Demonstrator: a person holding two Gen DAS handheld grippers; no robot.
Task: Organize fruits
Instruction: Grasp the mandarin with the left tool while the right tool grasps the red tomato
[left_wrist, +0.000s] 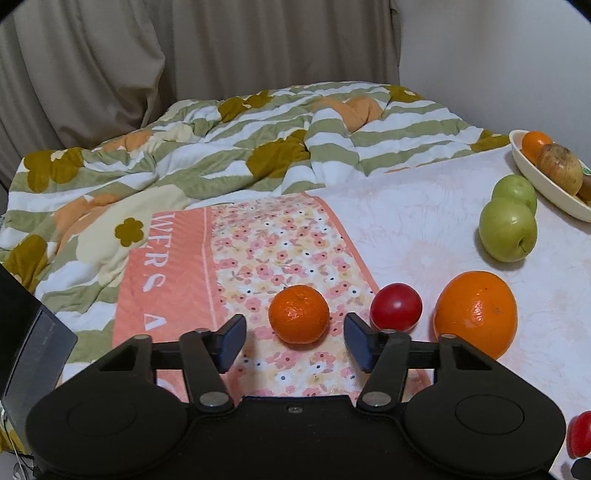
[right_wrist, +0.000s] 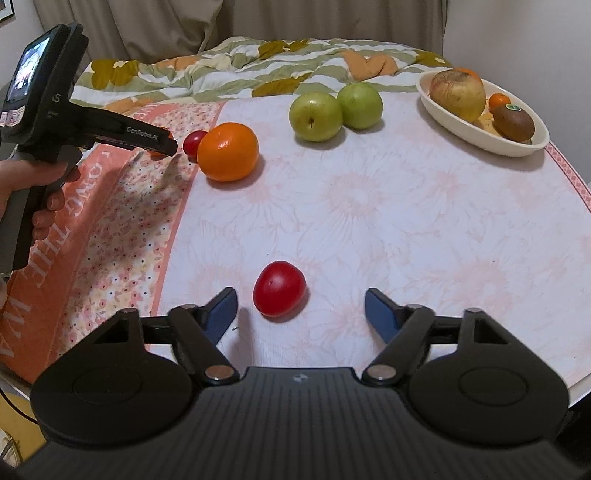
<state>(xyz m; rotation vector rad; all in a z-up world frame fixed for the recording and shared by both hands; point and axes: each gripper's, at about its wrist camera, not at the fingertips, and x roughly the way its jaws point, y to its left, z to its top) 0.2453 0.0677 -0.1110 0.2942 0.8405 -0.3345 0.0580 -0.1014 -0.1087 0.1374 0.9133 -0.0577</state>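
My left gripper is open, with a small mandarin just ahead between its fingertips on the floral cloth. A red fruit and a big orange lie to its right, and two green apples further back. My right gripper is open, with a red fruit just ahead, nearer its left finger. A cream oval dish at the far right holds a brown pear, a kiwi and small oranges. The right wrist view also shows the big orange and the green apples.
A crumpled green-striped floral quilt lies behind the cloth. A pink towel with lettering covers the left part. The surface's edge runs along the right. Curtains hang behind. The hand holding the left gripper shows at the left.
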